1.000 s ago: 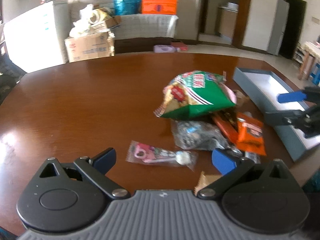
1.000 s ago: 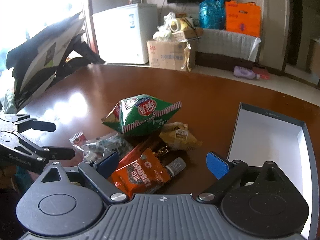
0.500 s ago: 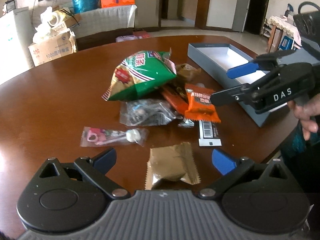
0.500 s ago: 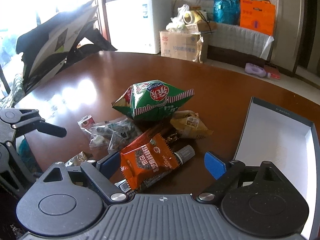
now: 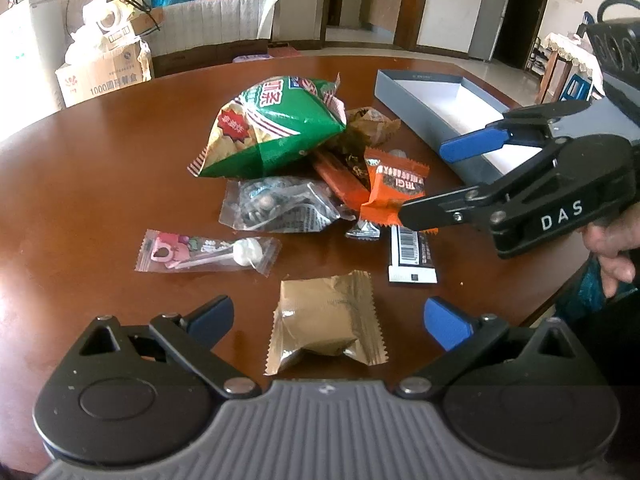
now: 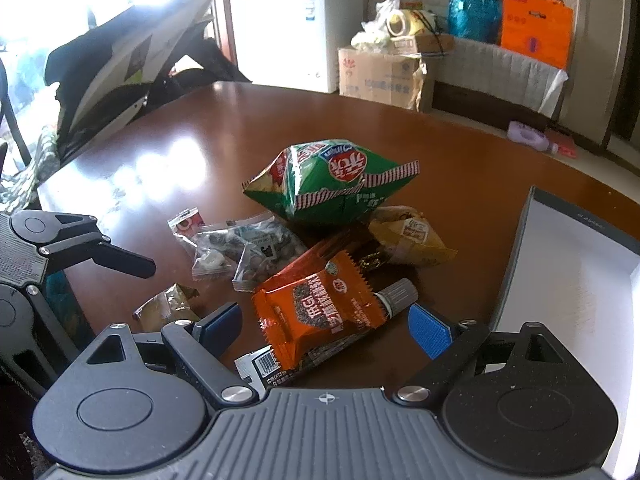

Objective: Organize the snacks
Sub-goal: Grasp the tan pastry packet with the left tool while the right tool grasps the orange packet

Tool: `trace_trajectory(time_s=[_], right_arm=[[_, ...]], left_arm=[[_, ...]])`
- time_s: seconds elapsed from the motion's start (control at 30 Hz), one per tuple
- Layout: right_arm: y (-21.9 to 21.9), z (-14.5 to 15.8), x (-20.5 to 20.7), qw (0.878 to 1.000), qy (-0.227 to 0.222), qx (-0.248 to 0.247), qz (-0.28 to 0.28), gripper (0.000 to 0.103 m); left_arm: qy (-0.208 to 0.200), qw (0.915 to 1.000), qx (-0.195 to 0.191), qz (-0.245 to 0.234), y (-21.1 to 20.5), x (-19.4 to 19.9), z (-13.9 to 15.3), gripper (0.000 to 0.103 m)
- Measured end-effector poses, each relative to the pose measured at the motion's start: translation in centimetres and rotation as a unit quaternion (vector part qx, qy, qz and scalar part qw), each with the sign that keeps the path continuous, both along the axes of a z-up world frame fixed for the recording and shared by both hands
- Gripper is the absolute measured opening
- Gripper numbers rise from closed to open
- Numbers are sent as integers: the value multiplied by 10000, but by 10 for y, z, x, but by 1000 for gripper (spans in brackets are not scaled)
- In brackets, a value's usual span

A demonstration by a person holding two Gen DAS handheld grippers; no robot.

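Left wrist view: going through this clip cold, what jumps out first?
The puffed green chip bag crowns a heap of snacks mid-table, with an orange packet leaning at its right. A gold foil pouch lies alone between the open left gripper. At right, the open right gripper reaches in before an empty grey box.

Brown table [image 5: 100,184]: snack pile [image 5: 304,168], gold packet [image 5: 326,322], grey box [image 5: 436,120].

White fridge [image 6: 294,28] and cardboard box [image 6: 380,76] beyond brown table [image 6: 248,120].
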State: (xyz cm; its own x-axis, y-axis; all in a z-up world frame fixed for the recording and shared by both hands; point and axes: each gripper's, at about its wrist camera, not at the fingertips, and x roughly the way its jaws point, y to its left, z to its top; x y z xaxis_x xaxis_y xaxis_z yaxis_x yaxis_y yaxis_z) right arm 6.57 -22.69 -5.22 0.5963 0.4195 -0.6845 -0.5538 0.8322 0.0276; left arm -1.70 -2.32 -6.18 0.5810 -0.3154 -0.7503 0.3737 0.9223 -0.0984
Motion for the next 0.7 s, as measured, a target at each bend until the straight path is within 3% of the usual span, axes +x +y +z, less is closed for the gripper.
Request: trace_trajectory(time_s=[0.43, 0.57, 0.7], right_arm=[[8, -7, 5, 9999, -38, -48, 91, 91], [11, -8, 5, 9998, -113, -46, 156, 89], [14, -11, 5, 9994, -218, -102, 264, 88]], left_arm=[[77, 9999, -137, 29, -1, 5, -6, 102], [92, 9999, -121, 30, -2, 6, -9, 93], [67, 10000, -70, 9, -3, 7, -10, 91]])
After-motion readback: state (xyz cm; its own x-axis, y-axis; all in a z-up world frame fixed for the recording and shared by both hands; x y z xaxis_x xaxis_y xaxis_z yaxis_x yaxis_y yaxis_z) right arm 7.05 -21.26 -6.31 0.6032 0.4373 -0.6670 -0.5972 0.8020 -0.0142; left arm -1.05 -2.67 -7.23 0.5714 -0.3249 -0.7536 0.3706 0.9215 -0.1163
